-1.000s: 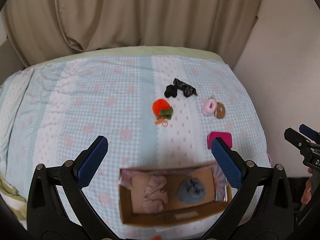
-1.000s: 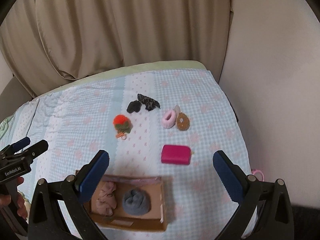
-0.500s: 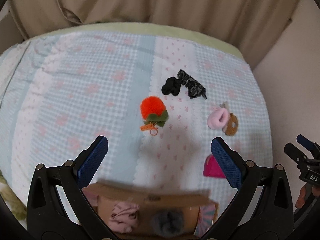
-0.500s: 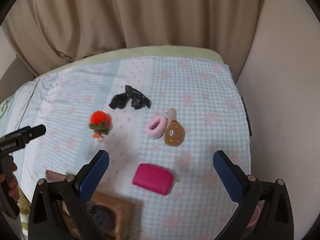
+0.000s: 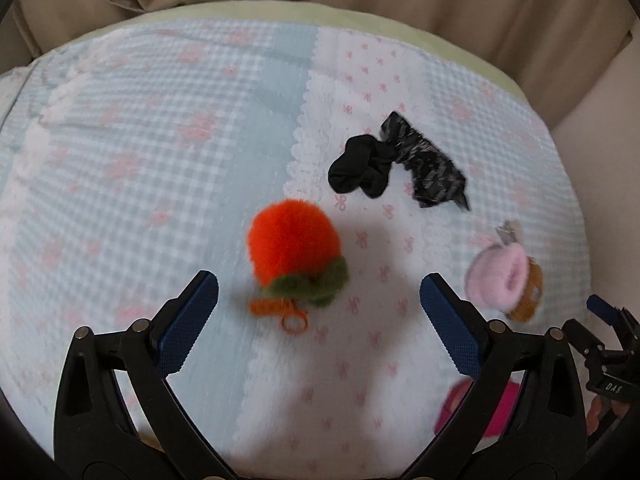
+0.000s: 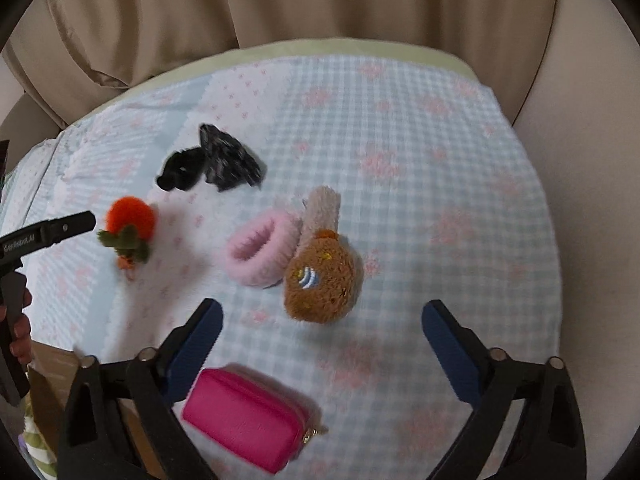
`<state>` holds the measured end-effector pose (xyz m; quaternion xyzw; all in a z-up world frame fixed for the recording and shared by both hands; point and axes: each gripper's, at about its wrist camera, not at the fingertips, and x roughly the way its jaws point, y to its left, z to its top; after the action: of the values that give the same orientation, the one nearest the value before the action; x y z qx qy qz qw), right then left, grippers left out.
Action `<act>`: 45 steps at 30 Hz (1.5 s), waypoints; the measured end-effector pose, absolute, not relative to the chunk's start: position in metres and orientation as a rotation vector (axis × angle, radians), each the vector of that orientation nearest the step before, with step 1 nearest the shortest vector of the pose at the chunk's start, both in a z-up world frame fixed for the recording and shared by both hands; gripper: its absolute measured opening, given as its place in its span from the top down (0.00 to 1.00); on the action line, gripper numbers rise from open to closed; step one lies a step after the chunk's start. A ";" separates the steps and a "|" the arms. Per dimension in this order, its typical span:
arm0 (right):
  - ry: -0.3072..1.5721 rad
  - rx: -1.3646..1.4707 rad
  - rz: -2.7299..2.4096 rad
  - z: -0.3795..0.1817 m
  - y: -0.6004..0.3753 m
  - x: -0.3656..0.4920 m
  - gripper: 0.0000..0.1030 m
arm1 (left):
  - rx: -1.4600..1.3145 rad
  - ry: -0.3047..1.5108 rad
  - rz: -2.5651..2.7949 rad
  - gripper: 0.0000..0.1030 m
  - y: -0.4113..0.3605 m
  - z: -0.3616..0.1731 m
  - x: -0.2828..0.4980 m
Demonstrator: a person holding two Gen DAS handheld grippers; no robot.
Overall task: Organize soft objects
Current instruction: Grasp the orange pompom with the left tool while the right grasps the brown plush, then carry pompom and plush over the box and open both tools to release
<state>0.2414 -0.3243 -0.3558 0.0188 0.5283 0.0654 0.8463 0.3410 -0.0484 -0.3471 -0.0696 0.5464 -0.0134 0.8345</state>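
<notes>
Checked quilt [image 5: 120, 152] with beige curtains behind, and the soft stuff is spread across it: I've got the left gripper [image 5: 319, 303] spread wide and empty, hovering over the orange pom-pom [image 5: 294, 236], so I'd call this the reach-in for a pick. The right gripper [image 6: 322, 330] is gaping too, near the brown plush [image 6: 324, 280] and pink scrunchie [image 6: 260, 250]. Next I'd drop, straddle the fluff, squeeze, then carry it to the cardboard box [image 6: 48, 376] at bottom left.
</notes>
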 end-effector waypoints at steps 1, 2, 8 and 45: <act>1.121 0.042 0.137 -0.364 -0.324 0.245 0.07 | -0.146 1.159 -0.031 0.04 -0.049 -0.356 0.347; 1.127 0.045 0.135 -0.375 -0.325 0.249 0.08 | -0.141 1.161 -0.031 0.05 -0.050 -0.366 0.352; 1.160 0.052 0.144 -0.410 -0.322 0.268 0.17 | -0.124 1.191 -0.017 0.08 -0.045 -0.410 0.376; 1.030 0.144 0.120 -0.344 -0.321 0.261 0.58 | -0.125 1.108 -0.057 0.68 -0.038 -0.354 0.382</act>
<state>0.2612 -0.3207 -0.3436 0.0689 0.4916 0.0573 0.8662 0.3819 -0.0378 -0.3541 -0.0595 0.5258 -0.0270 0.8481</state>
